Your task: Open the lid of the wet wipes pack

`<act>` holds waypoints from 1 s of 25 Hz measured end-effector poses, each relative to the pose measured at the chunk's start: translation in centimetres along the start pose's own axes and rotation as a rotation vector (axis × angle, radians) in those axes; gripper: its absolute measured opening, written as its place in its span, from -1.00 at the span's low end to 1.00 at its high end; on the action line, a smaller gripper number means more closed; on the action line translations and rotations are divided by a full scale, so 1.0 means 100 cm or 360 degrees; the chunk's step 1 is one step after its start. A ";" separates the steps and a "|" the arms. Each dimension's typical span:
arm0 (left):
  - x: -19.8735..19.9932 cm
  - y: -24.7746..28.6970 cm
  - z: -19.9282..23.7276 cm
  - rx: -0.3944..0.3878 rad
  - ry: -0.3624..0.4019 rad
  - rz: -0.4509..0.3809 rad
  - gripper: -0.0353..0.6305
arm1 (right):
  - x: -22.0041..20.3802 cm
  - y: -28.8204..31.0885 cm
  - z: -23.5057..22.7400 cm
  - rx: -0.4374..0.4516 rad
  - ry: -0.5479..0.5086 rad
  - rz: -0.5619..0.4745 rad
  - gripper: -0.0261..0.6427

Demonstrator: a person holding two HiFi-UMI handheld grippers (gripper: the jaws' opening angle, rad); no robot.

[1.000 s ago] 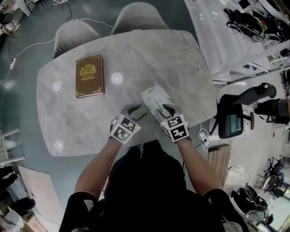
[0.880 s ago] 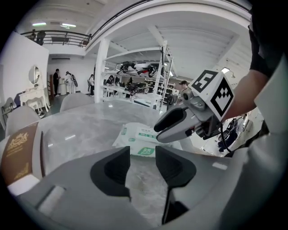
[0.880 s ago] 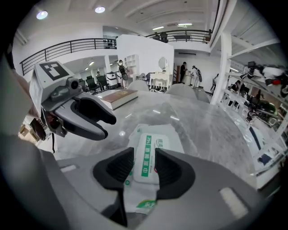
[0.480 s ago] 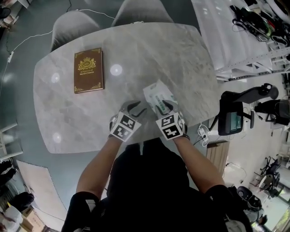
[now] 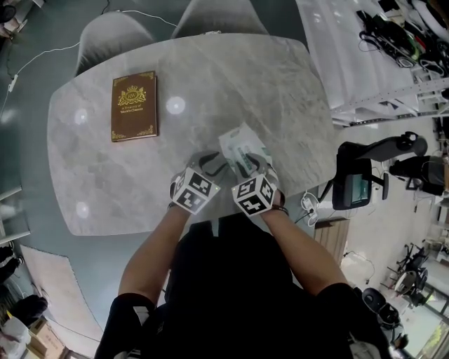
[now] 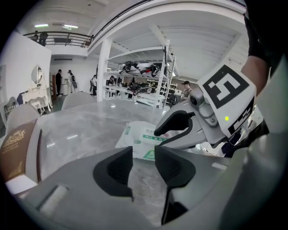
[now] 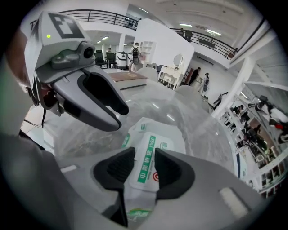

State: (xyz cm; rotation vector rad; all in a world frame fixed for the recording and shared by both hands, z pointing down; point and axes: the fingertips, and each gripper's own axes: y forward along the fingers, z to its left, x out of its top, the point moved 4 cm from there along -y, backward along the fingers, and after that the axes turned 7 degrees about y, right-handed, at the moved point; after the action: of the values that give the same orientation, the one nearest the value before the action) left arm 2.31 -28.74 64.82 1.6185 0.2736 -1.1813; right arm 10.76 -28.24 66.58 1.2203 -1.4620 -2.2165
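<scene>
Right gripper view shows our right gripper (image 7: 144, 158) clamped on the near end of the wet wipes pack (image 7: 155, 134), which lies on the marble table (image 7: 193, 121) close to our edge. Our left gripper (image 6: 144, 155) sits just beside the pack, its jaws closing with nothing between them. Farther off, a brown book (image 5: 133, 106) lies flat.

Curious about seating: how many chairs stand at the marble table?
2: one grey padded chair at the grey marble table's far left, the second chair to its right. Others may be hidden.
</scene>
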 end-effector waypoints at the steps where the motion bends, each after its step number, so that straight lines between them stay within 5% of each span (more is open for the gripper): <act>1: 0.001 0.002 0.000 -0.0002 -0.0003 -0.0007 -0.41 | 0.000 0.001 0.000 0.0010 -0.0015 -0.0010 -0.50; 16: -0.003 0.040 0.003 -0.0044 0.0050 0.0193 -0.53 | -0.002 -0.002 -0.011 0.0200 0.0162 -0.0068 -0.54; 25: -0.006 0.044 0.001 -0.0073 0.0103 0.0204 -0.55 | 0.000 -0.009 -0.014 0.0232 0.0187 -0.0065 -0.56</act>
State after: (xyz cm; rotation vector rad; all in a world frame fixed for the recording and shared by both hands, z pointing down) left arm 4.98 -30.46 67.99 1.6117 0.2331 -1.0204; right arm 11.98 -28.75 65.64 1.4120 -1.5883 -2.0551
